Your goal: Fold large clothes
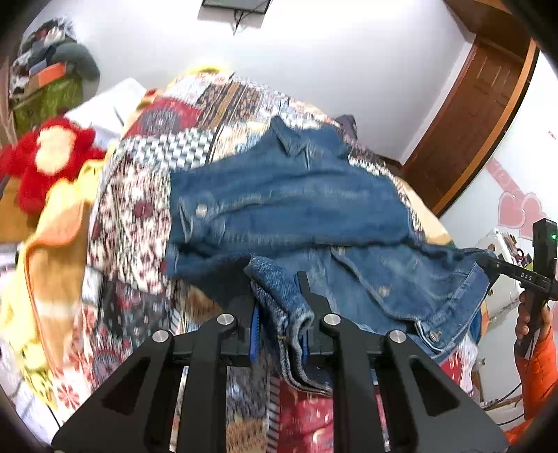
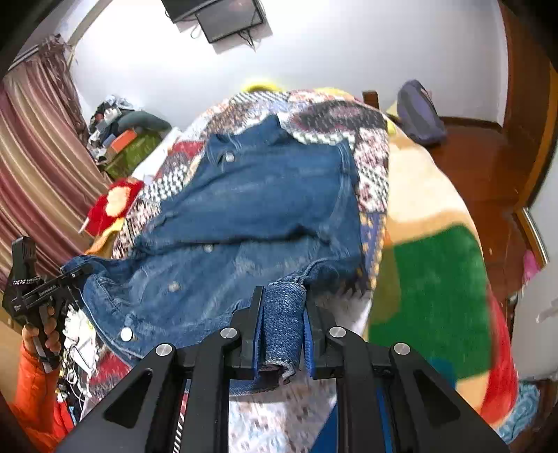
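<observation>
A bunched fold of the denim jacket [image 1: 279, 202] is clamped between the fingers of the left gripper [image 1: 280, 306], the cloth's hem hanging down between the blue-lined pads. The right gripper [image 2: 282, 313] is likewise closed on a thick roll of the same jacket's edge, which fills the gap between its fingers. In the left wrist view the right gripper is also seen at the far right, pinching a corner of the jacket, and it is held by a hand below an orange sleeve [image 1: 537, 362]. In the right wrist view the left gripper appears at the near left, gripping the opposite corner.

The jacket is spread across a patchwork quilt [image 1: 167, 139] on a bed, its near edge lifted between the two grippers and its collar lying at the far end. A red plush toy [image 1: 45, 160] is seen at the left of the quilt. A fleece blanket with green, orange and red patches [image 2: 439, 271] lies at the right of the bed. Striped curtains [image 2: 38, 167] hang at the far left, a wall-mounted screen [image 2: 226, 17] is seen high on the far wall, and a wooden door [image 1: 481, 115] stands at the right.
</observation>
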A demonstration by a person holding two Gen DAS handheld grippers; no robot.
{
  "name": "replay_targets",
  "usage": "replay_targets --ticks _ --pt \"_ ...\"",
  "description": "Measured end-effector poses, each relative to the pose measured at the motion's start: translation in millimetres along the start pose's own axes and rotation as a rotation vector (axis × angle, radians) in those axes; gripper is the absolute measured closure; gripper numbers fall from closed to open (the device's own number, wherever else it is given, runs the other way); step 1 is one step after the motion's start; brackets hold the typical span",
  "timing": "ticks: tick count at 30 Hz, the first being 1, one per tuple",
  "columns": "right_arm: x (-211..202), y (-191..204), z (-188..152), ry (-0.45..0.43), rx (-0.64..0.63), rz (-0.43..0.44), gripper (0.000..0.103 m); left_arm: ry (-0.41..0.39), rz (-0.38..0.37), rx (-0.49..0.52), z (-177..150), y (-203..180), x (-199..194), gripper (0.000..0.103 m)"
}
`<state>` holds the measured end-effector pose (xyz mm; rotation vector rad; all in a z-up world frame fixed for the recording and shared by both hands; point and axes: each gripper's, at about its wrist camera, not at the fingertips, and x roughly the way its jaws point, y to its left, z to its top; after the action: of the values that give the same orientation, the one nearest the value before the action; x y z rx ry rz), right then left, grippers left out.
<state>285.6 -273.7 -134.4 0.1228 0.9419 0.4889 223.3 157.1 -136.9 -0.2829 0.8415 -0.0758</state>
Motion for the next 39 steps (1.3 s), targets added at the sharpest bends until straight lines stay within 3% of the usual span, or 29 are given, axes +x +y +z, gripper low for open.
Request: replay_targets --ticks 4,11,16,20,26,30,36,39 --pt "0.3 12.7 40.0 -0.078 -0.062 -0.017 0.088 -0.058 0.04 0.037 34.7 -0.2 7.1 0.088" --pt "23.6 15.1 119.7 -0.16 -0.101 -0.053 0.088 -0.132 0.06 -0.03 103.4 18.0 32.0 0.088" --pt "67.4 13.0 178.6 -0.175 -0.111 -0.093 0.088 -0.139 0.095 -0.062 146.8 31.9 67.3 0.089" --pt "121.7 -0.6 213.6 -0.135 -0.069 -0.109 0.088 -0.096 0.123 -0.073 165.0 46.9 110.7 0.089" --pt "213.1 -28.3 223.8 -0.015 -0.016 -0.154 0.088 0.039 0.148 -0.154 160.2 83.7 193.6 0.089" --pt "260.2 -56.2 213.4 0.067 0.03 -0.157 0.088 0.091 0.119 -0.22 143.4 108.9 228.9 0.084" --pt "267.2 -80.1 209.9 0.115 0.058 -0.051 0.088 0.114 0.103 -0.205 132.0 112.0 237.5 0.081" --pt "250.8 -77.1 214.5 0.089 0.003 -0.131 0.085 0.124 0.123 -0.169 134.0 108.1 234.6 0.081"
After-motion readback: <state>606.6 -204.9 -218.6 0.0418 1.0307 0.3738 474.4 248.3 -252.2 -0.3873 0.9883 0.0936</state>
